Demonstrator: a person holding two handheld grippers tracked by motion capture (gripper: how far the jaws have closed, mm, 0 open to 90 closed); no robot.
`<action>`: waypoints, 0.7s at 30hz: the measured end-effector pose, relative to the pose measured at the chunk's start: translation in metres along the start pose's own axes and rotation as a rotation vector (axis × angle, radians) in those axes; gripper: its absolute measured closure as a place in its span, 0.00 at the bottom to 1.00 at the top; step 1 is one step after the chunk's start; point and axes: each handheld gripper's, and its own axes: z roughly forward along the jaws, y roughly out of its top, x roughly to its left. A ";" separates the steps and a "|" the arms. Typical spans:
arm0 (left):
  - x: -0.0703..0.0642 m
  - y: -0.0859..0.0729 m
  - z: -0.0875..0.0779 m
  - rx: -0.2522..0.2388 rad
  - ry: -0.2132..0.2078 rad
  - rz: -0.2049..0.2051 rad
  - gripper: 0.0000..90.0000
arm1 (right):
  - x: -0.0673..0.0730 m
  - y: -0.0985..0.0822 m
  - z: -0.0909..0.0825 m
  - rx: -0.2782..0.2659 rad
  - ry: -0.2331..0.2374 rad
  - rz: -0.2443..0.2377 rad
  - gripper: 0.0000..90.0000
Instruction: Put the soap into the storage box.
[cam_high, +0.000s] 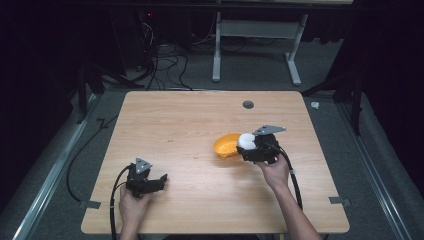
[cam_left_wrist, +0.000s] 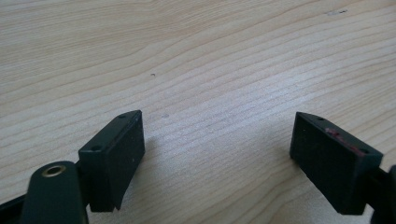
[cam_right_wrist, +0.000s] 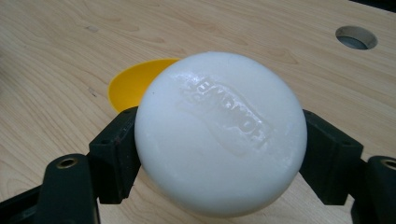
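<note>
Right tongs (cam_high: 248, 146) clamp a round white embossed soap bar (cam_right_wrist: 220, 133) just above the yellow plastic bowl (cam_high: 225, 145), right of the worktop (cam_high: 190, 120) centre. Lower it level before releasing. Left tongs (cam_left_wrist: 217, 156) gape wide near the front-left corner.

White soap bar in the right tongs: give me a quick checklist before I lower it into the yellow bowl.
1. Grip: right tongs shut on the white soap bar, one jaw on each side: ok.
2. Yellow bowl sits just beyond the bar on the table: ok.
3. Bowl inside free of other things: cannot tell, the bar hides most of it.
4. Left tongs open, holding nothing, well apart from the bowl: ok.
5. Bar centred over the bowl: not ok, it hangs at the near rim.
</note>
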 end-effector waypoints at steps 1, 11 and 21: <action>0.000 0.000 0.000 0.000 0.000 0.000 0.21 | 0.001 0.002 0.001 0.001 0.003 0.002 0.27; 0.000 0.000 0.000 -0.002 0.002 0.001 0.21 | 0.007 0.011 0.010 -0.010 0.015 -0.009 0.27; 0.000 0.000 0.000 -0.002 0.002 0.003 0.20 | 0.012 0.018 0.022 0.006 0.027 -0.025 0.27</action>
